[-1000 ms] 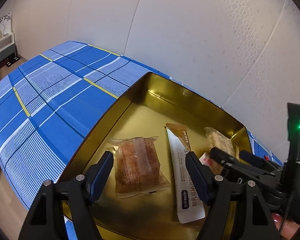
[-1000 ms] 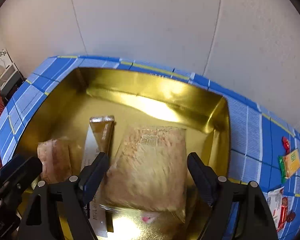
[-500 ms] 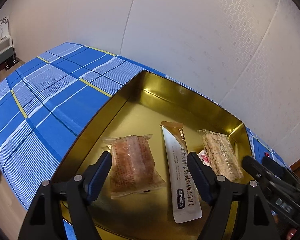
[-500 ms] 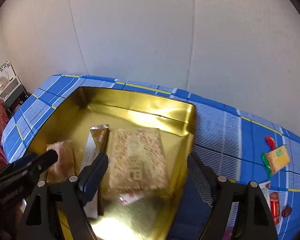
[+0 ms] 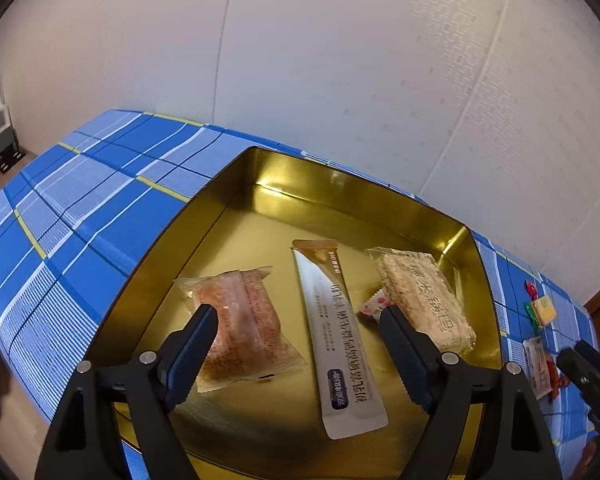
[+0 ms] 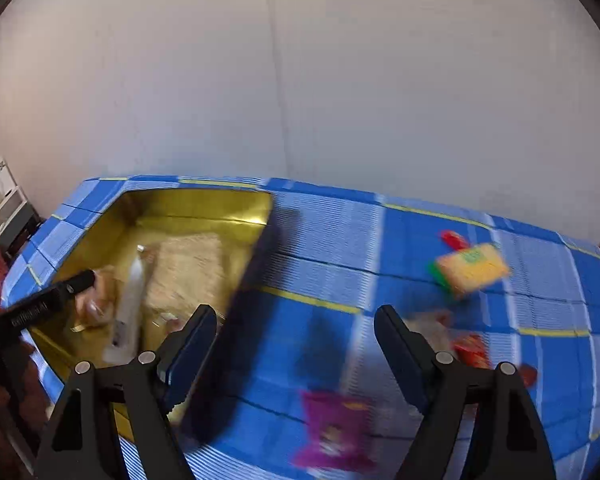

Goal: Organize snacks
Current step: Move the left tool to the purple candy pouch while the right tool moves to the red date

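**Three snacks lie in the gold tin; more wait on the blue plaid cloth**

The left gripper [image 5: 296, 322] hangs over the gold tin [image 5: 340, 196], its fingers [image 5: 198, 340] wide and opening further, pressing on nothing; below the gap lie a pink-orange cake in a clear wrapper [image 5: 236, 320] and a long white-and-gold sachet [image 5: 336, 332]. The sachet carries a column of Chinese characters down its length and a small dark blue label near its lower end; the print is too small to read with confidence. To its right rests a puffed-rice cake in a clear wrapper [image 5: 420, 300] with large pale characters across it, and a small pink-and-white wrapper [image 5: 374, 304] peeks from under its left edge. All of these lie flat on the tin's floor, the cake and sachet apart from each other.

The right gripper [image 6: 290, 322] is held over the plaid tablecloth [image 6: 328, 272] covering the surface, to the right of the tin, fingers [image 6: 396, 344] wide with nothing between them. This view is blurred. On the cloth ahead lie a yellow packet with a green edge [image 6: 472, 268], a red candy [image 6: 454, 238] just behind it, a red-and-white packet [image 6: 460, 344] near the right finger, and a purple packet [image 6: 336, 428] closest to the camera. No writing on these can be made out.
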The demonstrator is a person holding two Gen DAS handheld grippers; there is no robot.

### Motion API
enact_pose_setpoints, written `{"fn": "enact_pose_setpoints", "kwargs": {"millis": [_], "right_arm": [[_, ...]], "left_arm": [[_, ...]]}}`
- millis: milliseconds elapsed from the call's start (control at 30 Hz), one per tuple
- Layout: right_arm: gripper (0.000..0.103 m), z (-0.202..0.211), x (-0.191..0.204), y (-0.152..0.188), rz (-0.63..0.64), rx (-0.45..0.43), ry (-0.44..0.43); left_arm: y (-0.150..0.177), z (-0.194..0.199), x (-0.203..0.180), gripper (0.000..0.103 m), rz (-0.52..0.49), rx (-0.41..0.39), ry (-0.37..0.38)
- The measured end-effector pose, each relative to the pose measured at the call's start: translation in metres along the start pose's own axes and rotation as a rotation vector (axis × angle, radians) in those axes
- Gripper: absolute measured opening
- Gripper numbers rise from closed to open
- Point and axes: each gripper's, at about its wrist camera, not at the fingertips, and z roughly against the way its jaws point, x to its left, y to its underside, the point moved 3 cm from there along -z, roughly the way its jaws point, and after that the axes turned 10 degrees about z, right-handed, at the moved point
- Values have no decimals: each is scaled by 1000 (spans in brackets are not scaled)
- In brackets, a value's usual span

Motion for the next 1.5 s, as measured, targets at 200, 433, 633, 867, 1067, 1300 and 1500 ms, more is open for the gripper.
{"fn": "enact_pose_setpoints", "kwargs": {"millis": [200, 433, 633, 867, 1067, 1300, 1500], "right_arm": [[83, 14, -54, 47, -42, 49, 74], [83, 18, -117, 84, -159, 88, 146], [83, 18, -151, 111, -311, 106, 154], [83, 18, -166, 121, -394, 121, 149], [83, 17, -166, 124, -394, 139, 151], [83, 21, -169, 127, -410, 133, 151], [83, 29, -180, 133, -438, 124, 173]], "left_arm": [[8, 6, -17, 87, -61, -16, 13], [18, 6, -38, 87, -123, -6, 39], [24, 8, -47, 87, -153, -14, 44], [32, 9, -56, 88, -191, -11, 62], [40, 12, -65, 88, -208, -8, 82], [58, 22, -81, 88, -252, -14, 126], [93, 54, -118, 91, -422, -69, 172]]}}
